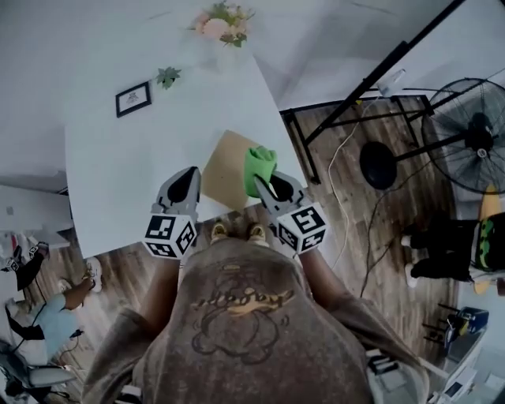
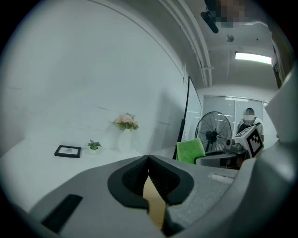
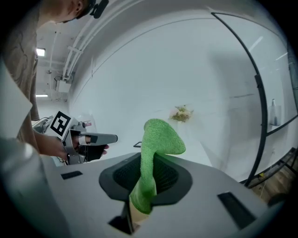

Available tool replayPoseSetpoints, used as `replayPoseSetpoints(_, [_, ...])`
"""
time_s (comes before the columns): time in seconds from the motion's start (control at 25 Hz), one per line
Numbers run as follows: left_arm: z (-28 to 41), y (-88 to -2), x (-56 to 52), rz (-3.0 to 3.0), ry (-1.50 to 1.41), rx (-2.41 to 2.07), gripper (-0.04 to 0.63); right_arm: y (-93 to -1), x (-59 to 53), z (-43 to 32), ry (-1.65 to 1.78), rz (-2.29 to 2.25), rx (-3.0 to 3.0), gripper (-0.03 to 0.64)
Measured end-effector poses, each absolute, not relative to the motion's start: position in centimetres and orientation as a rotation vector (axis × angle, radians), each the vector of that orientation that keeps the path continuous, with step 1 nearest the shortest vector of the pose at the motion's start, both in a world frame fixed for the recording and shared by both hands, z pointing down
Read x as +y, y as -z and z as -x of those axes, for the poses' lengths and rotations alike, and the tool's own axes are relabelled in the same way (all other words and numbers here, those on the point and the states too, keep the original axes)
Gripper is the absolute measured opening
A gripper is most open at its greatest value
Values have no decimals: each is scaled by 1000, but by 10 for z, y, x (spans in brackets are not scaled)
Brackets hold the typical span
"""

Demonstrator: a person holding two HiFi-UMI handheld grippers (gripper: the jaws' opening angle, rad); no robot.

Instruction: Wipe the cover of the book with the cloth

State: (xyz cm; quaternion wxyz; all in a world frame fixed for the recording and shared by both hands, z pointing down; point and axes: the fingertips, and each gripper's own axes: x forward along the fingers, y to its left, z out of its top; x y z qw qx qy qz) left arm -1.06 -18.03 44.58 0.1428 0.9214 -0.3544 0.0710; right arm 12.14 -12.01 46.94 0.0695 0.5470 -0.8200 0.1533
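A tan book (image 1: pixel 226 167) lies flat near the front right edge of the white table (image 1: pixel 118 173). My right gripper (image 1: pixel 272 185) is shut on a green cloth (image 1: pixel 259 168), which stands up out of the jaws over the book's right side. In the right gripper view the cloth (image 3: pixel 156 148) rises folded from between the pads (image 3: pixel 164 175). My left gripper (image 1: pixel 188 180) hovers just left of the book, shut and holding nothing. In the left gripper view a tan sliver of the book (image 2: pixel 153 204) shows below the closed jaws, and the cloth (image 2: pixel 190 150) is at the right.
A black picture frame (image 1: pixel 132 99), a small potted plant (image 1: pixel 167 76) and a vase of flowers (image 1: pixel 223 22) stand at the table's far side. Right of the table are a black stand (image 1: pixel 379 75), cables and a floor fan (image 1: pixel 472 134). A person sits on the floor at left (image 1: pixel 55 304).
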Motion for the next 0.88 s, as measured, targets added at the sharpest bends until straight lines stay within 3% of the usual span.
replayPoseSetpoints(0.88, [104,-455,-178,-2394,-156,-1427,4,-585,-171,10,-480,-853,-2515,63])
